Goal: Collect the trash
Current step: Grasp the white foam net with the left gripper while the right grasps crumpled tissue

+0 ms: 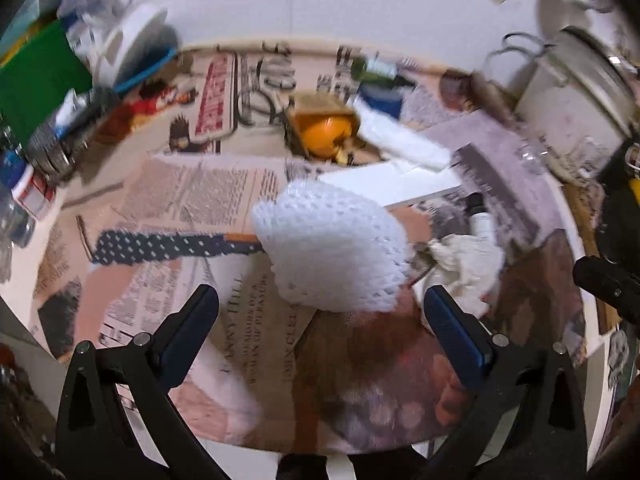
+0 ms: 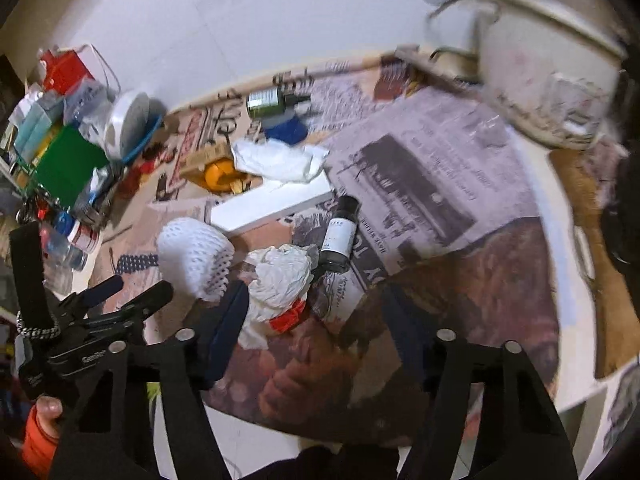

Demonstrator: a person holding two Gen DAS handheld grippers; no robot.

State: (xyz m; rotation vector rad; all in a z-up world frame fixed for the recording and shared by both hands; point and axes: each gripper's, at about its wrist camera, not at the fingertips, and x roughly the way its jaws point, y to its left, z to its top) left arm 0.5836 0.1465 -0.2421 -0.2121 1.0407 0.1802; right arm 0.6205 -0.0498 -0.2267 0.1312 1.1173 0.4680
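A round table [image 2: 460,280] covered in newspaper. The right claw [image 2: 316,312], jaws apart, hangs over a crumpled white tissue [image 2: 280,280], between a white foam fruit net [image 2: 196,256] and a dark bottle [image 2: 338,236].

- Left tongs [image 1: 320,308]: black frame arms, blue finger pads, silver screws.
- Right tongs [image 2: 316,312]: the same black build.
- Orange sleeve [image 2: 36,436] at the wrist.

White foam net [image 1: 332,248], crumpled paper tissue [image 2: 280,280], matt newspaper [image 2: 432,168] covering.
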